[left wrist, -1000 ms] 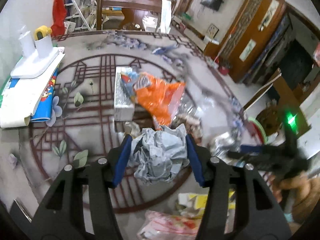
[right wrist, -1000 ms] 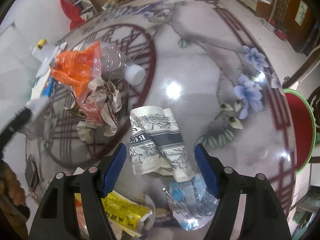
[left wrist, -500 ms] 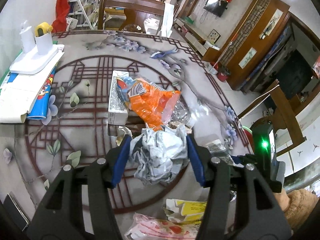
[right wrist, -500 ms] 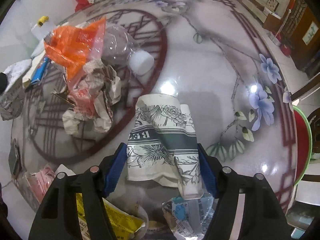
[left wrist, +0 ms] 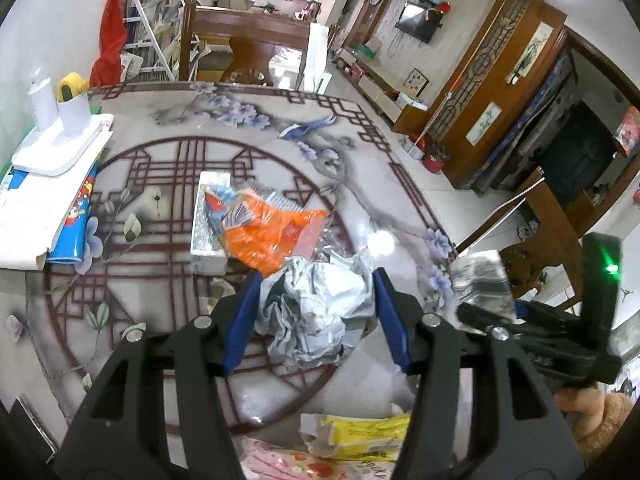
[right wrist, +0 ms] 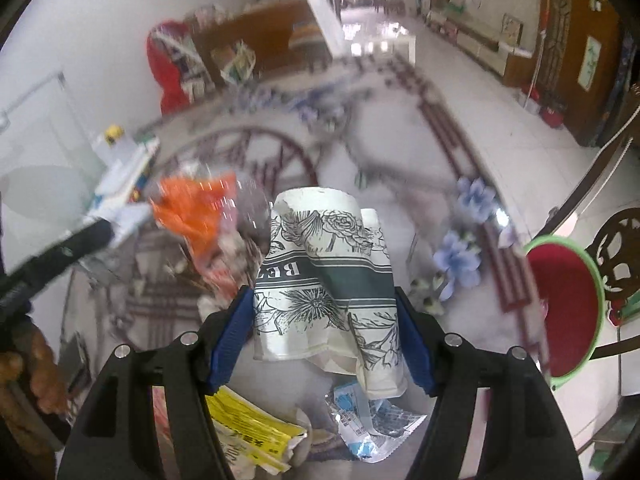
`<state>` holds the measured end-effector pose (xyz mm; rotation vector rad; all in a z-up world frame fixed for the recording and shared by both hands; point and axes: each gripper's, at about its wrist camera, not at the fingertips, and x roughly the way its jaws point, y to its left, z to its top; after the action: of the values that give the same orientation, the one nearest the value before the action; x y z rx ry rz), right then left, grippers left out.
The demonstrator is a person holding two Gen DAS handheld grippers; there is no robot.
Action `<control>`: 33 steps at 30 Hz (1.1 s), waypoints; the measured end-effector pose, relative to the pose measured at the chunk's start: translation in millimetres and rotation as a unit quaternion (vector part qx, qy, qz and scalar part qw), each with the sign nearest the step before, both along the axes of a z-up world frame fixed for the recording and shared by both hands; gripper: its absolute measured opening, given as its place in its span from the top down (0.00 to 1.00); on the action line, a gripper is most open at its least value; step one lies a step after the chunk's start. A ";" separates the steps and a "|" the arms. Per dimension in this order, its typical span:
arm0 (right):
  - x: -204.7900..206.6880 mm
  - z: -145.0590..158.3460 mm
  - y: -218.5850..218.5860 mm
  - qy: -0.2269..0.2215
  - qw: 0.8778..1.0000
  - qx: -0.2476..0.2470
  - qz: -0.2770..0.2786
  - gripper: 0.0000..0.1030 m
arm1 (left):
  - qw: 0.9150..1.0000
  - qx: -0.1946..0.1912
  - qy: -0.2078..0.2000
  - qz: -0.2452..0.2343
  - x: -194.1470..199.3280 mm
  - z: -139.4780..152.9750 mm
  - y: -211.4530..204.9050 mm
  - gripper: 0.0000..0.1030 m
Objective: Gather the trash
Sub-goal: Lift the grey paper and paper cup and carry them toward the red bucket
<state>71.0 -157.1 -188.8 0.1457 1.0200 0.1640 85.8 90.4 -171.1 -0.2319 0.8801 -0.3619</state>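
Left fingers: the left gripper [left wrist: 316, 312] has its blue pads [left wrist: 244, 316] pressed against both sides of a crumpled grey paper wad [left wrist: 316, 316] — held above the table [left wrist: 168, 320].
Right fingers: the right gripper [right wrist: 322, 340] is clamped on a squashed paper cup [right wrist: 324, 284] with a flower print and a dark green band; the cup stands up between the pads, clear of the tabletop.
Far left of table: a white stand [left wrist: 60, 140] with a yellow-topped item sits on papers beside a blue printed sheet [left wrist: 74, 220].
Middle of table: a silver box [left wrist: 210, 216] lies flat, and an orange plastic bag [left wrist: 276, 232] rests against its right side, just behind the wad.
Near edge: a yellow wrapper [left wrist: 360, 436] and a pink packet [left wrist: 288, 460] lie below the left gripper; from the right wrist camera, a yellow wrapper [right wrist: 248, 428] and a clear blue-printed wrapper [right wrist: 368, 420] lie under the cup.
Right of table: a red bin with a green rim [right wrist: 564, 312] stands on the floor — beside a dark wooden chair [right wrist: 620, 264].
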 end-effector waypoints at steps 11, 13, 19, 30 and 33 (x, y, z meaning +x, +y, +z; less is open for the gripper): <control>-18.4 29.9 -11.4 -0.035 0.999 0.006 -0.024 0.36 | 1.000 0.002 -0.027 -0.010 -12.6 15.3 -11.2 0.48; -20.4 29.2 -13.2 -0.035 0.999 0.008 -0.026 0.36 | 1.000 0.001 -0.029 -0.008 -16.2 16.4 -11.9 0.48; -25.3 30.1 -24.1 -0.040 0.999 0.015 -0.021 0.36 | 1.000 0.002 -0.022 0.002 -22.6 15.3 -21.6 0.48; -22.1 32.7 -78.2 -0.043 0.998 0.038 0.002 0.36 | 0.999 0.013 -0.025 0.028 -32.8 24.2 -74.9 0.48; -22.6 34.3 -96.3 -0.044 0.998 0.040 0.002 0.36 | 0.999 0.016 -0.027 0.027 -36.4 26.1 -93.4 0.48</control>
<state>48.3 -253.4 -154.5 0.2073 0.9265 0.2143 49.3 -3.0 -145.0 -0.2155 0.8250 -0.3014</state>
